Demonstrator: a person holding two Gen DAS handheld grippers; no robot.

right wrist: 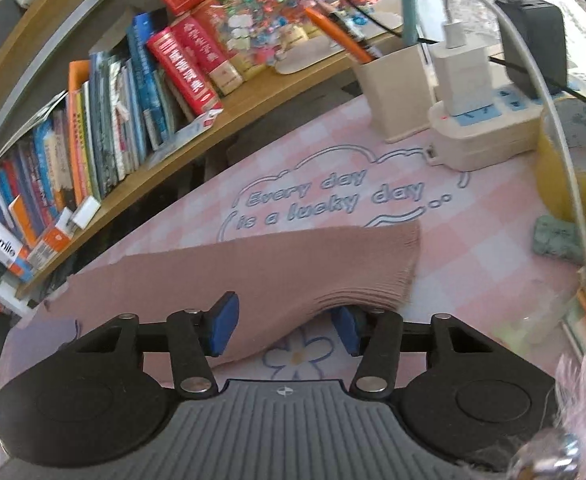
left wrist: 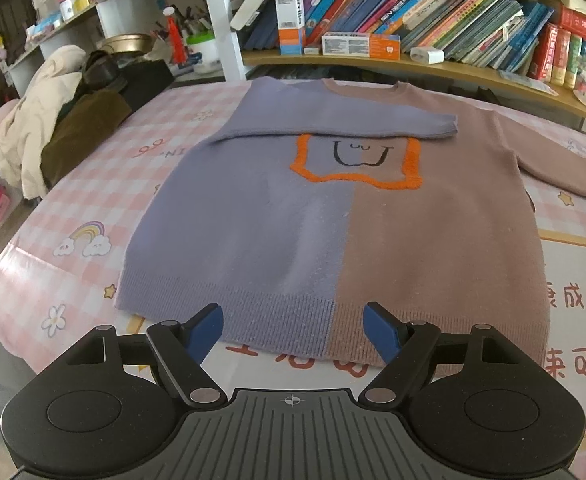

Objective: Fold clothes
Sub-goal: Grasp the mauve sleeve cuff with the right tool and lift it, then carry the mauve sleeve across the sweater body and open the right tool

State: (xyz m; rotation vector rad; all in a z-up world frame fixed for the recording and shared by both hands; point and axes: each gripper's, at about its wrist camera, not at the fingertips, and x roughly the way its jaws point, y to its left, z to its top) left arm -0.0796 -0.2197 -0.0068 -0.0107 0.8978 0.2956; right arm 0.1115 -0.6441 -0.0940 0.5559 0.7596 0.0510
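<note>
Sweater [left wrist: 333, 208] flat on table [left wrist: 73, 208], purple sleeve [left wrist: 333, 120] folded across chest. Left claw [left wrist: 293, 330] released, near hem. Right claw [right wrist: 285, 330] spread wide around brown sleeve [right wrist: 253, 264] cuff.

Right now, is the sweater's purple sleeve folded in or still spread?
Folded in. The purple sleeve lies across the sweater chest above the orange patch; the pink sleeve is still spread.
</note>
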